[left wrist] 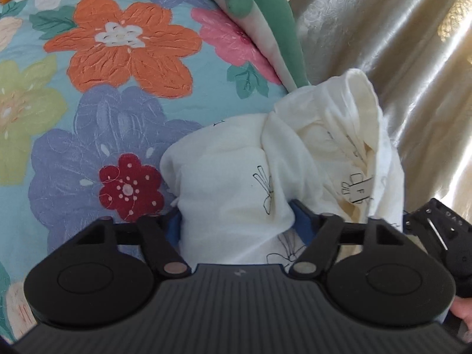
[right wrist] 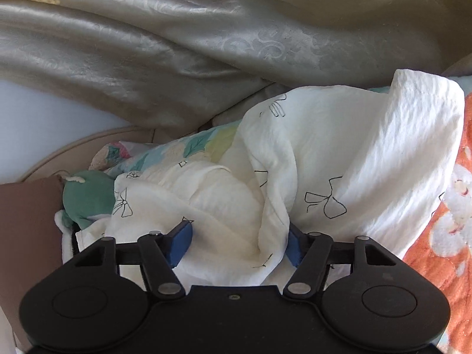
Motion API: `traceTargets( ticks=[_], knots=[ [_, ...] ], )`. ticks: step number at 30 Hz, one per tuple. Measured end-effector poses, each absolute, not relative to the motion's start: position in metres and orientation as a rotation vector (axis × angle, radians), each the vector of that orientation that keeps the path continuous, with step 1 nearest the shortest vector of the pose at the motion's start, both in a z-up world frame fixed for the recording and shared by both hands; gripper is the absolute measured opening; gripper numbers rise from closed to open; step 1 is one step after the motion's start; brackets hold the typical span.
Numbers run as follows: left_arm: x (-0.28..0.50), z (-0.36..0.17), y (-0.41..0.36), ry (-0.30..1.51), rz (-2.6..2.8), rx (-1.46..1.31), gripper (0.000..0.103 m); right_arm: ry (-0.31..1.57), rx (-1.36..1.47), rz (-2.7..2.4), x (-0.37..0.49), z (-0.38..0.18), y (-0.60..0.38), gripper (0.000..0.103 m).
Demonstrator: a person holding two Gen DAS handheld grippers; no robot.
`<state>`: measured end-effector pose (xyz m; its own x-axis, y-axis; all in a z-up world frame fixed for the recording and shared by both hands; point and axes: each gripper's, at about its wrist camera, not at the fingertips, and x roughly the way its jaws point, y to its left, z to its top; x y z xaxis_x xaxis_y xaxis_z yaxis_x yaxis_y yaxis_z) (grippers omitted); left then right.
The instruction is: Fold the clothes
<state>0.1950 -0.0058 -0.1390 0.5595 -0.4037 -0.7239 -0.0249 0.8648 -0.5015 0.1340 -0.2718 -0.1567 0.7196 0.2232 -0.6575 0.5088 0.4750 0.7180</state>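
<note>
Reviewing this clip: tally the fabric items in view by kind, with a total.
White printed garment: 1
Floral quilt: 1
Green-and-white plush toy: 1
Beige satin curtain: 1
Total: 4

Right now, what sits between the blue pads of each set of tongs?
A bunched fold of the white bow-print garment fills the left tongs in the left wrist view, and likewise the right tongs in the right wrist view.
</note>
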Motion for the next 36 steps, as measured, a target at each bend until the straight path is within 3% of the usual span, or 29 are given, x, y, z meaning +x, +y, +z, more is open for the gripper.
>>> traceTargets(
  ticks=[4, 5, 10, 17, 22, 36],
  knots=[
    [0.191, -0.139, 0.007, 0.963, -0.26, -0.577, 0.029, 0.801, 1.098, -0.065, 0.136, -0.151, -0.261, 0.039],
    [0.189, -0.139, 0.011, 0.964, -0.265, -0.589, 0.027, 0.805, 1.105, -0.014, 0.137, -0.15, -0.257, 0.035],
    [0.168, -0.148, 0.028, 0.953, -0.247, -0.657, 0.016, 0.957, 1.066, 0.358, 0.156, -0.153, -0.212, 0.033],
    [0.134, -0.134, 0.064, 0.869, -0.228, -0.718, 0.013, 1.012, 0.902, 0.527, 0.151, -0.131, -0.164, 0.031],
    [0.099, -0.096, 0.105, 0.761, -0.186, -0.687, 0.013, 1.033, 0.944, 0.698, 0.148, -0.126, -0.135, 0.029],
    [-0.023, -0.006, 0.187, 0.592, -0.062, -0.507, 0.013, 1.005, 0.594, 1.057, 0.081, -0.066, -0.017, 0.028]
  ],
)
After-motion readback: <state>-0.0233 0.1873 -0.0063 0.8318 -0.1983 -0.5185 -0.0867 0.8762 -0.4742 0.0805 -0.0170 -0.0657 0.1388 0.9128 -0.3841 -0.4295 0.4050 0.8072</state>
